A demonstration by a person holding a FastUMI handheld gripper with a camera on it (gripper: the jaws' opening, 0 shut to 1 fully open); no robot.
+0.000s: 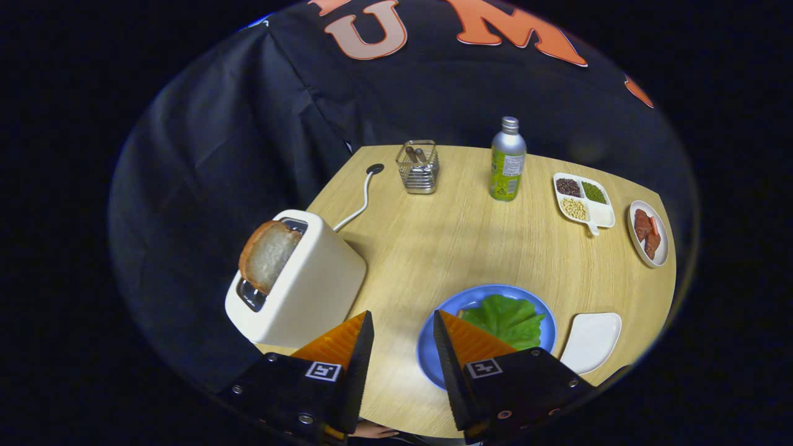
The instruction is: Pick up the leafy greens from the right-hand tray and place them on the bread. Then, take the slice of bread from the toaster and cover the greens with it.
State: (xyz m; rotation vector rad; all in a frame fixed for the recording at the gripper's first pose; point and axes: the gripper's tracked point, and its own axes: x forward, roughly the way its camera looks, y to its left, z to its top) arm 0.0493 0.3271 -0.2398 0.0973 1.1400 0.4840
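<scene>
Toaster (297,291) left of plate (447,310); greens (508,319) on plate.

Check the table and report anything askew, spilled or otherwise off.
Nothing spilled or damaged. The bread slice leans sideways out of the toaster slot rather than standing straight. The greens lie on the blue plate. The gripper is open, holding nothing.

Toaster (297,291) left of the parted, empty jaws, bare table (446,241) ahead.
</scene>
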